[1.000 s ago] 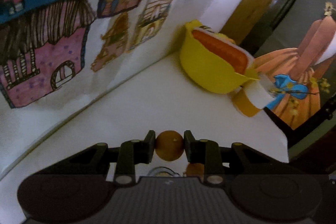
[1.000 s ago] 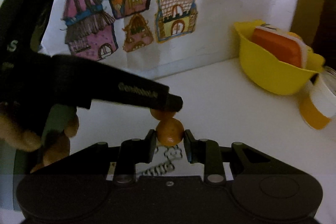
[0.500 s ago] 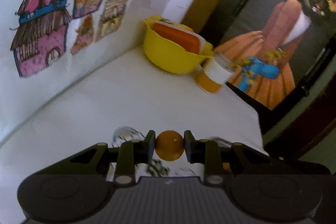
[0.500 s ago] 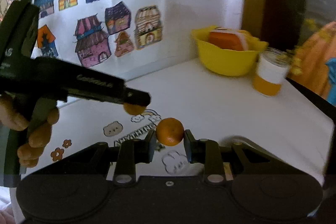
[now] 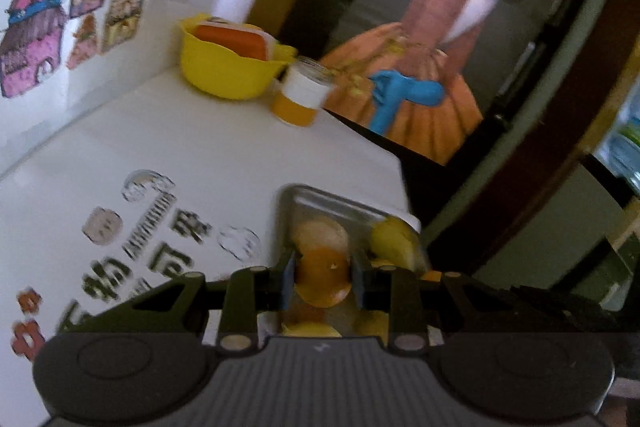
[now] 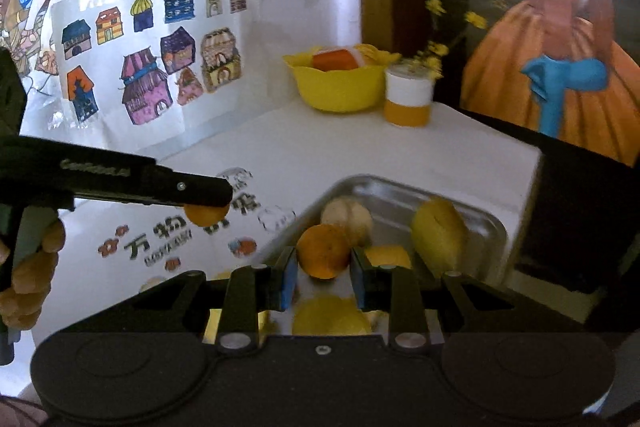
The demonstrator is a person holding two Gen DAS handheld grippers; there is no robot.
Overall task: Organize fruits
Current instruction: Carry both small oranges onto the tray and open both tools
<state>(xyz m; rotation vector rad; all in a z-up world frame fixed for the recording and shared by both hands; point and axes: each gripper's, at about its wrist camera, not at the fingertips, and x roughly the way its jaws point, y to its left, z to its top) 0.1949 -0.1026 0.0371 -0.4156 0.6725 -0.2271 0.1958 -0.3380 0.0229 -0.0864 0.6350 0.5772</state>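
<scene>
My left gripper (image 5: 323, 281) is shut on a small orange (image 5: 322, 281) and hangs above the near end of a metal tray (image 5: 320, 201). My right gripper (image 6: 324, 269) is shut on another orange (image 6: 323, 255), also over the tray (image 6: 404, 189). In the tray lie a pale round fruit (image 6: 347, 217), a yellow fruit (image 6: 438, 231) and more yellow pieces (image 6: 332, 317) near my fingers. The right wrist view shows the left gripper (image 6: 206, 203) from the side, to the left of the tray, with its orange (image 6: 206, 214) under the finger.
A yellow bowl (image 6: 338, 83) holding an orange-and-white thing stands at the back against the wall, with an orange-and-white cup (image 6: 408, 99) beside it. The white table (image 6: 320, 151) ends just right of the tray. A hand (image 6: 28, 267) grips the left tool.
Both grippers have lifted and swung right with their oranges. The tray of fruit has come into view beneath them, and the bowl and cup now look farther away.
</scene>
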